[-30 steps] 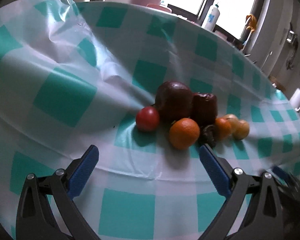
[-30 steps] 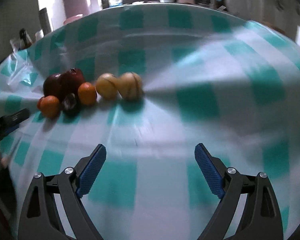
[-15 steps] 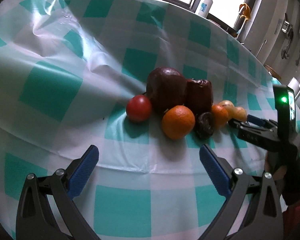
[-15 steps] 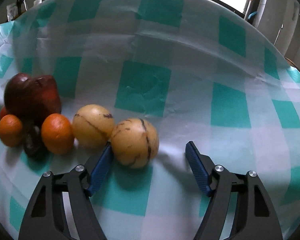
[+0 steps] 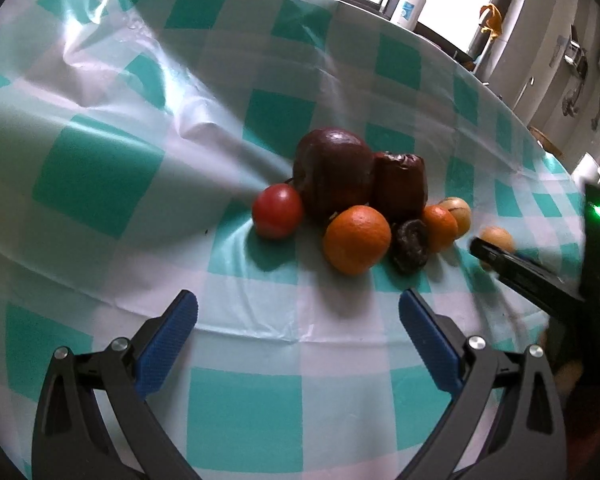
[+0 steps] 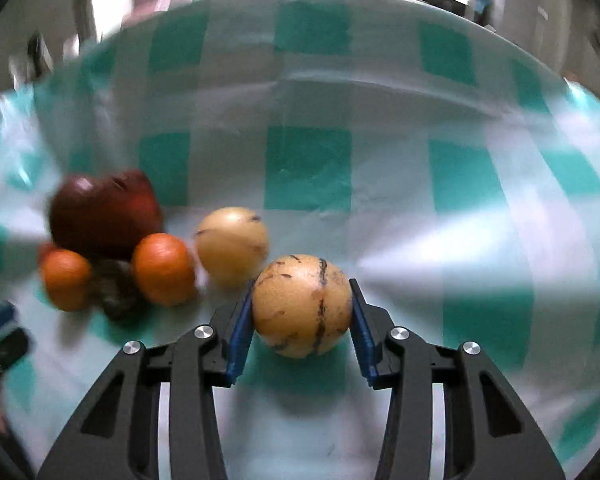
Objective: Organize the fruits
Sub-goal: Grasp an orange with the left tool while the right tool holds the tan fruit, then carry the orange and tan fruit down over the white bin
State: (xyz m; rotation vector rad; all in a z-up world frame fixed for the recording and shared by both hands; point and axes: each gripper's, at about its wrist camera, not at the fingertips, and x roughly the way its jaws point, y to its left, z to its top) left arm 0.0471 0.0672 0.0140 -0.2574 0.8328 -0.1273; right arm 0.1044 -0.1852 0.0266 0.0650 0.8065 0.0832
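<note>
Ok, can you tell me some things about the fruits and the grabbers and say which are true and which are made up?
1. The right gripper has a streaked yellow fruit between its closing jaws. True.
2. The left gripper holds the big orange. False: it is open and empty, short of the fruit.
3. The red tomato lies at the pile's left end in the left wrist view. True.
4. The fruits sit in a bowl. False: they lie on the checked tablecloth.
5. There is only one yellow fruit. False: a second yellow fruit lies beside the small orange.

Both cameras sit on hand-held grippers, angled down at the checked tablecloth (image 5: 100, 184). The left view faces the fruit pile (image 5: 356, 208) from near; the right looks closer, from the pile's other side.
</note>
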